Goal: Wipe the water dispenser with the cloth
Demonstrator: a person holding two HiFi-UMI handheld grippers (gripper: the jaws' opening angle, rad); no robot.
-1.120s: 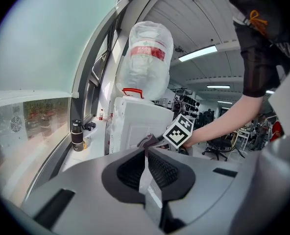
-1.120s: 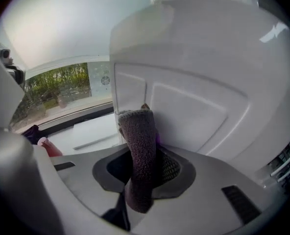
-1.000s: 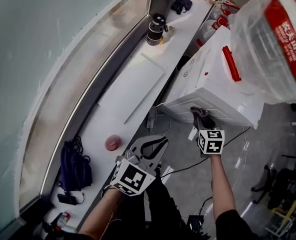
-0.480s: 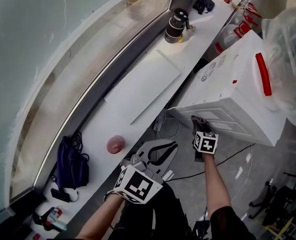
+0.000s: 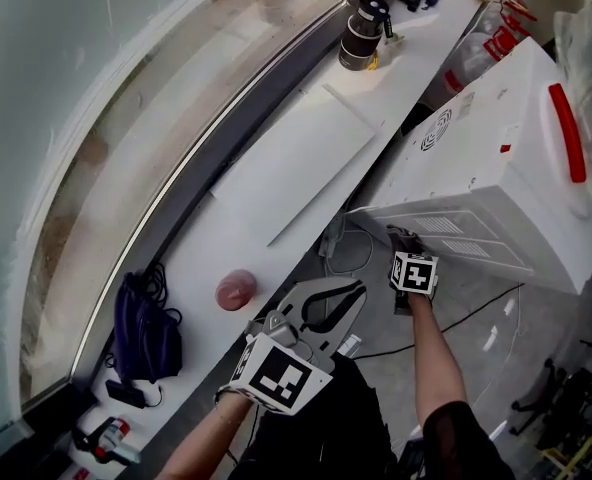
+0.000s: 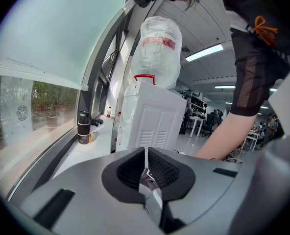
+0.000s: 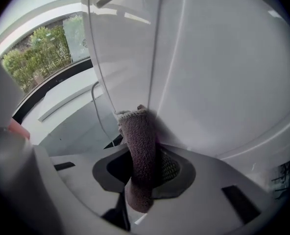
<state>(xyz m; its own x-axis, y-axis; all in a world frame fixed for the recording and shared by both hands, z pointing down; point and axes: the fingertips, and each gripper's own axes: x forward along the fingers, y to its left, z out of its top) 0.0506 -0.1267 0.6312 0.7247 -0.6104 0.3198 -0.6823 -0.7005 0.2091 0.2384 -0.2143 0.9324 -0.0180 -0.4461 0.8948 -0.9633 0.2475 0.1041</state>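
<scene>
My right gripper (image 7: 145, 168): jaws clenched on the cloth (image 7: 139, 141), whose hidden far tip apparently touches the water dispenser (image 7: 218, 72). My left gripper (image 6: 146, 166): jaws together, empty.

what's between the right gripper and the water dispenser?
The cloth: clamped in the right gripper, its tip against the water dispenser panel. Shows in the right gripper view.

My left tool (image 5: 346, 294) hangs low by my body, jaws pressed together and empty. My right arm (image 5: 432, 358) stretches forward, the right tool (image 5: 404, 238) clamping the cloth (image 7: 141, 146).
</scene>
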